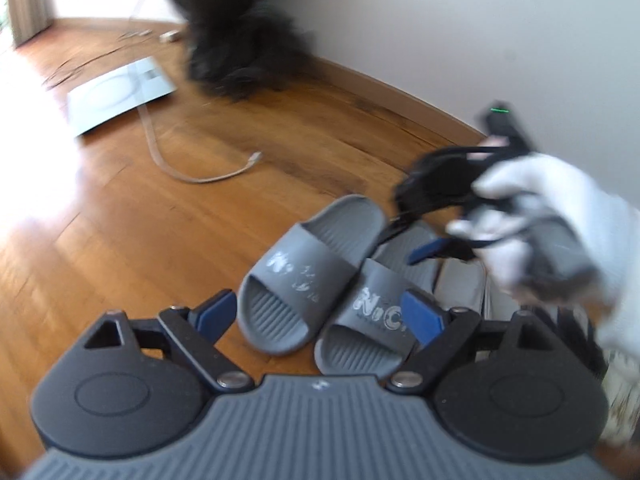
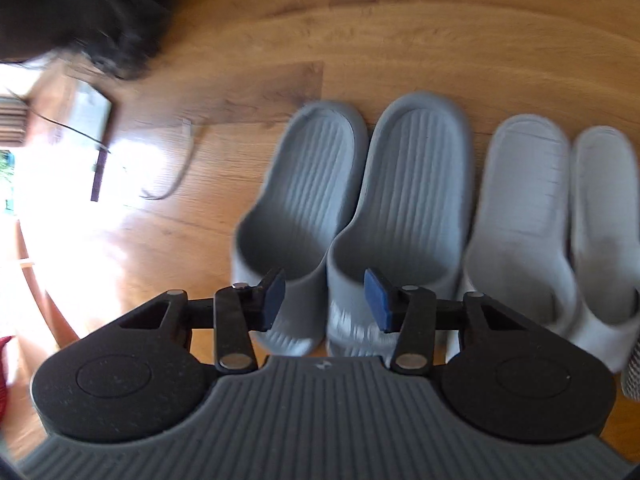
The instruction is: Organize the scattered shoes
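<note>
Warm wooden plank flooring (image 2: 400, 20) carries dark grey rubber slides (image 2: 352, 200) set side by side, long axes running away from the right gripper (image 2: 325, 300) poised directly over their straps, jaws partly apart and empty. Beside them lie pale grey slides (image 2: 560, 220), cut off at frame's edge; the left gripper (image 1: 320, 314) hangs wide open over the dark pair, blur obscuring detail.

Daylight glare on floor (image 2: 100, 208) at left, motion blur, fisheye bending
</note>
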A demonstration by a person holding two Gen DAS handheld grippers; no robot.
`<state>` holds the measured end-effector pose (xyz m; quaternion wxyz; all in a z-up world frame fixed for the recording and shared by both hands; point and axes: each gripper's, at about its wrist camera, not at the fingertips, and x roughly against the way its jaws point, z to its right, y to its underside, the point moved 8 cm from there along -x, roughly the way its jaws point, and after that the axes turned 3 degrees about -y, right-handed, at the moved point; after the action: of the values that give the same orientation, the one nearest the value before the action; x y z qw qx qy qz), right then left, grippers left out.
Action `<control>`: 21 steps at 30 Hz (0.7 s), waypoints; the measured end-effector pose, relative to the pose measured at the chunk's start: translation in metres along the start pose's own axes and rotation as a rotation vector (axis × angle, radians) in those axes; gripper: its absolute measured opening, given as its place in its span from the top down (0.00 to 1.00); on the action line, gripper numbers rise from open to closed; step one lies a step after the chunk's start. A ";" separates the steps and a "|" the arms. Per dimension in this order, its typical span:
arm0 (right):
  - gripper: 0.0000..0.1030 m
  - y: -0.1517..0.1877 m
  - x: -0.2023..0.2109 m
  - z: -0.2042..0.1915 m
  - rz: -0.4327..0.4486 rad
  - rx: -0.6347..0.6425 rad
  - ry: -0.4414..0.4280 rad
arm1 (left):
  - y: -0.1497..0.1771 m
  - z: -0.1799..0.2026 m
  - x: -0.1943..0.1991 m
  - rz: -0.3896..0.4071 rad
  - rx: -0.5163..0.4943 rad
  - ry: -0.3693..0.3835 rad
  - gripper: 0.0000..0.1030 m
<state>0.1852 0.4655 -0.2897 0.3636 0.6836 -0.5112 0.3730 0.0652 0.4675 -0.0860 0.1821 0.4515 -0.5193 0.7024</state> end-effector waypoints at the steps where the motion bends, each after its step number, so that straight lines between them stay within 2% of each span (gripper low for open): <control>1: 0.63 -0.002 -0.011 0.000 -0.008 0.007 0.020 | 0.003 -0.001 -0.001 -0.001 -0.019 -0.005 0.14; 6: 0.67 -0.009 -0.047 0.000 -0.036 0.012 0.087 | 0.006 -0.014 -0.003 -0.006 -0.035 -0.050 0.14; 10: 0.67 -0.008 -0.061 -0.011 -0.064 0.049 0.153 | 0.004 -0.027 -0.004 -0.011 0.005 -0.058 0.13; 16: 0.66 0.017 -0.067 -0.025 -0.094 0.134 0.333 | 0.010 -0.041 -0.012 -0.047 0.027 -0.093 0.13; 21: 0.80 0.047 -0.063 -0.036 -0.087 0.188 0.388 | 0.011 -0.051 -0.019 -0.066 0.042 -0.109 0.13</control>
<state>0.1222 0.5142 -0.3234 0.4055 0.6515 -0.3645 0.5274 0.0441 0.5121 -0.1105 0.1671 0.5096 -0.4983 0.6812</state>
